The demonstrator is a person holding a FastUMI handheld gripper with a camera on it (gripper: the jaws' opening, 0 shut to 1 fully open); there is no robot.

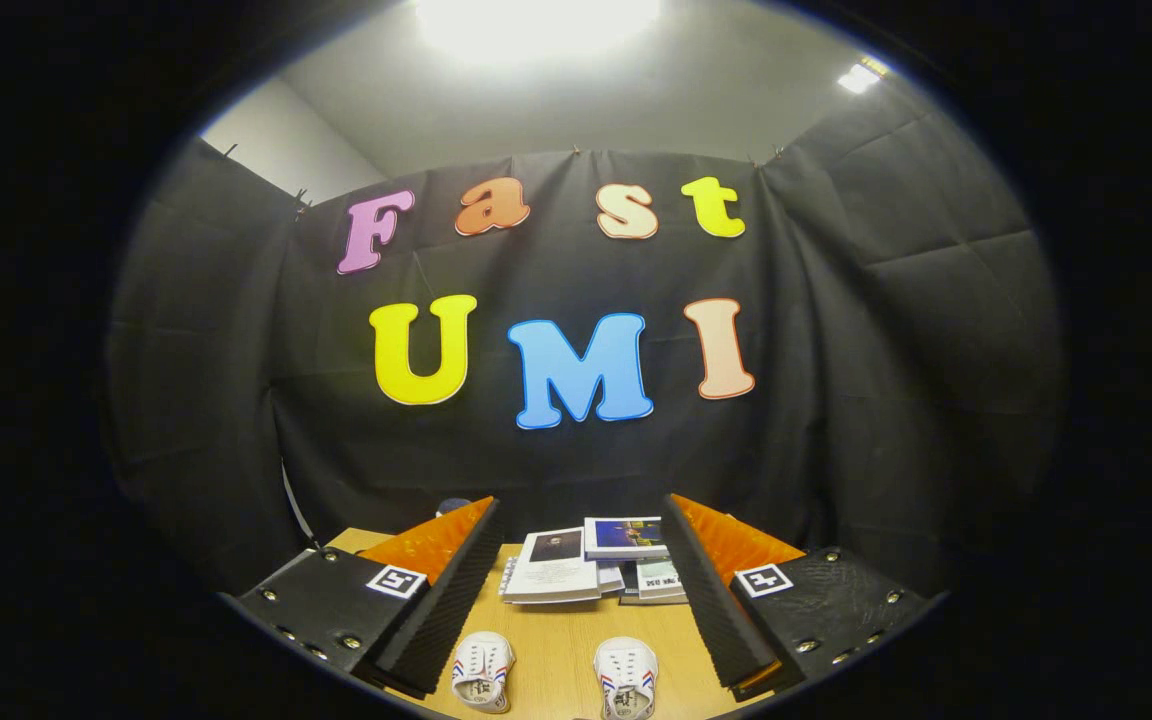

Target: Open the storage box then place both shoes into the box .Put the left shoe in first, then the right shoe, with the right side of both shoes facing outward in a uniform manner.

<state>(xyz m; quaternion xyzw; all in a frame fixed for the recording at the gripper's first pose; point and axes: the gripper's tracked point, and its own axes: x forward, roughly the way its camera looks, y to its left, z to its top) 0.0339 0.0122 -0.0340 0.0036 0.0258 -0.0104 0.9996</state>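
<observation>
gripper (576, 590) spread wide, two shoes (483, 670) between its fingers on table (556, 650)

Recording booth, black cloth walls (886, 330), wooden table (556, 650), stacked books (591, 570), ceiling lamp (536, 20)

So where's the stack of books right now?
In the gripper view, the books lie on the table beyond the open gripper, past both shoes.

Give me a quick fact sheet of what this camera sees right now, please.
Surface: wooden table
Shoes: two white shoes, one beside the other, apart, between the fingers
Further back: stack of books beyond the shoes
Tool: tool open, fingers spread wide, holding nothing
Storage box: cannot tell where it is
</observation>
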